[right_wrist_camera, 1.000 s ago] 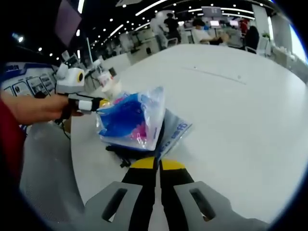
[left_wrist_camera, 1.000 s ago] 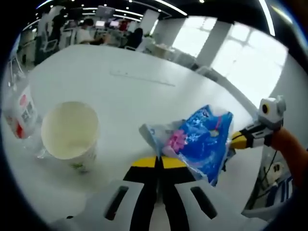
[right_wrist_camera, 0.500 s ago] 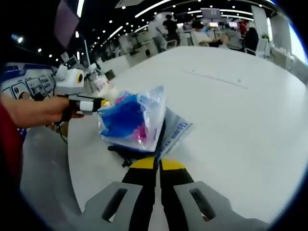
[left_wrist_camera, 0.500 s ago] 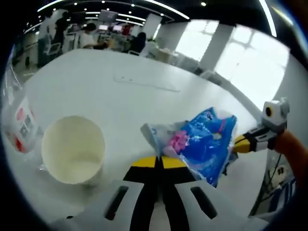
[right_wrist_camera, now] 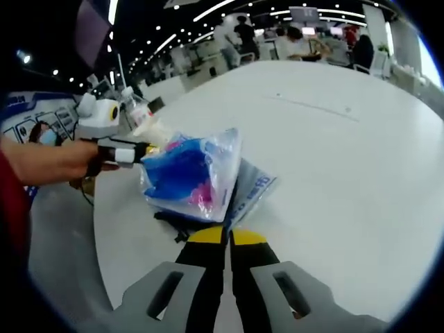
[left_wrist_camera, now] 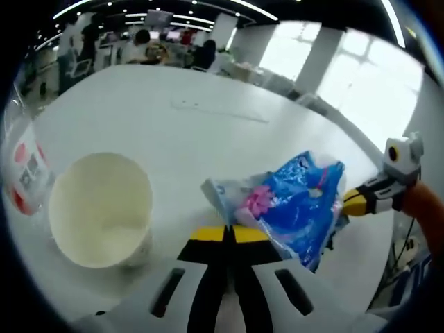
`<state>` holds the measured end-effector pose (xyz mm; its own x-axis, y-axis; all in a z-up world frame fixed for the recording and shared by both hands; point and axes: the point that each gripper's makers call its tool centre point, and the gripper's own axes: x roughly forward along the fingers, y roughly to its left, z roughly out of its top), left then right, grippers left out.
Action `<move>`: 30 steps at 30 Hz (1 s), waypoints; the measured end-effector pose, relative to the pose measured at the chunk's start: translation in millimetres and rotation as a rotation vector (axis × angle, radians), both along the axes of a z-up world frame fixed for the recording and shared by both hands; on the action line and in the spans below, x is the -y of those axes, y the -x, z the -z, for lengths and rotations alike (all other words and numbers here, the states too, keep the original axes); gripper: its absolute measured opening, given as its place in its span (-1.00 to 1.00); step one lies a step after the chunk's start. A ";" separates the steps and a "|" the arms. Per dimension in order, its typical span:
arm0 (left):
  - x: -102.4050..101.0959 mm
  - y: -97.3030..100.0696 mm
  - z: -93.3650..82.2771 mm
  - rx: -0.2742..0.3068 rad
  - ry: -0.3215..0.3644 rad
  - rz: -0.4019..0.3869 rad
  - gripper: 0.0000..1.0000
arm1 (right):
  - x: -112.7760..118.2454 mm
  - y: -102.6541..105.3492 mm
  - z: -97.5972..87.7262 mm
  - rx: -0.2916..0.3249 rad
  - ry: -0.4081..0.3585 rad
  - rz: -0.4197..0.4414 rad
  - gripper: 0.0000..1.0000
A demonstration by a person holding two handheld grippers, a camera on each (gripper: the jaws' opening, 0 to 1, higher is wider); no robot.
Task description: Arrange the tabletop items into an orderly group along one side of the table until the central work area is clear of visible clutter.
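A blue and pink plastic bag (left_wrist_camera: pixel 295 208) hangs over the white table (left_wrist_camera: pixel 208 132), stretched between both grippers. My left gripper (left_wrist_camera: pixel 225 234) is shut on the bag's clear left end. My right gripper (left_wrist_camera: pixel 354 205) enters from the right, pinching the other end. In the right gripper view the bag (right_wrist_camera: pixel 184 177) sits just above my shut right gripper (right_wrist_camera: pixel 225 236), and the left gripper (right_wrist_camera: pixel 135 152) grips its far side. An empty white paper cup (left_wrist_camera: pixel 100 208) stands upright, close on the left. Beside it is a clear bottle (left_wrist_camera: pixel 24 173) with a red and white label.
A dark object (right_wrist_camera: pixel 170 220) lies partly hidden under the bag. The table's rounded edge (right_wrist_camera: pixel 104 229) runs close to the bag, with grey floor beyond. The bottle (right_wrist_camera: pixel 142 118) stands near that edge. Wide bare tabletop (right_wrist_camera: pixel 347 173) stretches away; people and desks stand far behind.
The left gripper view has drifted nearer the cup, which now looks larger and lower. The bag stays gripped between both grippers, with both still shut.
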<state>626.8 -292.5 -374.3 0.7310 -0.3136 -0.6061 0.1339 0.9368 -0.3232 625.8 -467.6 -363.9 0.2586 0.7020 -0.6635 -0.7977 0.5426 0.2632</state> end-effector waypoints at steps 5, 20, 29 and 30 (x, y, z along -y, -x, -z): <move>-3.0 -0.6 4.5 -0.004 -0.025 -0.001 -1.00 | -2.5 -1.3 4.0 -0.011 -0.004 0.000 -0.95; -9.1 0.4 15.3 -0.011 -0.112 0.000 -0.92 | -0.3 -4.4 15.7 -0.036 -0.013 0.027 -0.94; -9.7 1.5 19.6 0.000 -0.185 0.033 -0.79 | 4.2 -4.5 21.8 -0.032 -0.002 0.044 -0.93; -10.5 1.6 19.8 0.002 -0.196 0.036 -0.77 | 4.1 -4.0 22.2 -0.025 0.007 0.040 -0.93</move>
<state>625.2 -282.0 -394.2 0.7229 -0.2157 -0.6564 0.1693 0.9764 -0.1343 629.7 -471.7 -386.1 0.2695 0.6870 -0.6748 -0.7688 0.5755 0.2788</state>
